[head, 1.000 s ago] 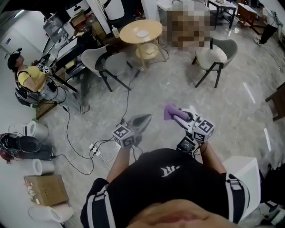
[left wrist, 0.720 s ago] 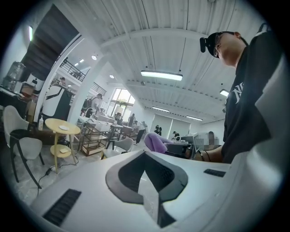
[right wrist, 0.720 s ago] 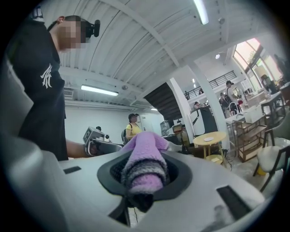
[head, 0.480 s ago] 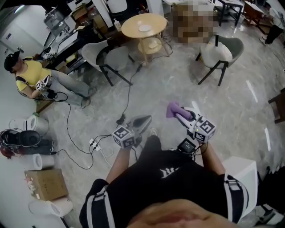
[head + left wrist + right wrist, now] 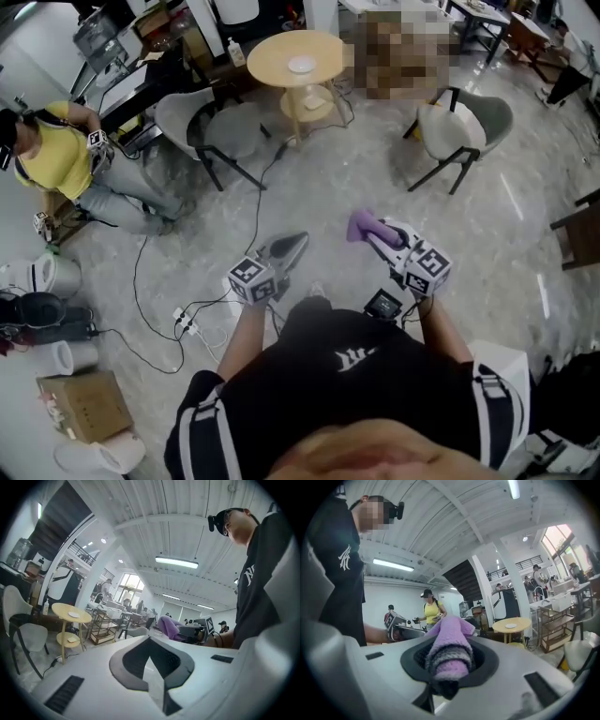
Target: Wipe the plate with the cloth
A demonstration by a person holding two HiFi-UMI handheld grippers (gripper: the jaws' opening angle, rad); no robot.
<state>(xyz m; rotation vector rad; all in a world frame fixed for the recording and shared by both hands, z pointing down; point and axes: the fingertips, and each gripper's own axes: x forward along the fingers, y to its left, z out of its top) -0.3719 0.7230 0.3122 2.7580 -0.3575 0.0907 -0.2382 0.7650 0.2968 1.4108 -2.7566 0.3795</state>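
Note:
A small white plate [image 5: 301, 65] lies on top of a round yellow table [image 5: 281, 47] far ahead across the floor; it also shows as the plate [image 5: 510, 626] in the right gripper view and the plate [image 5: 73, 615] in the left gripper view. My right gripper [image 5: 377, 234] is shut on a purple cloth [image 5: 362, 226], which bulges out of the jaws as the cloth [image 5: 449, 651]. My left gripper [image 5: 298, 241] is shut with nothing in it, its jaws [image 5: 150, 667] closed together. Both grippers are held level in front of the person's body, well short of the table.
Two grey chairs [image 5: 220, 127] [image 5: 457, 122] flank the table. Cables and a power strip [image 5: 185, 320] run across the marble floor at the left. A seated person in yellow [image 5: 56, 159] is at far left. A white box [image 5: 511, 375] stands at right, a cardboard box [image 5: 80, 405] at lower left.
Both grippers have been carried forward over the floor toward the round table, which now sits nearer in view. The cloth stays in the right gripper; the left stays shut.

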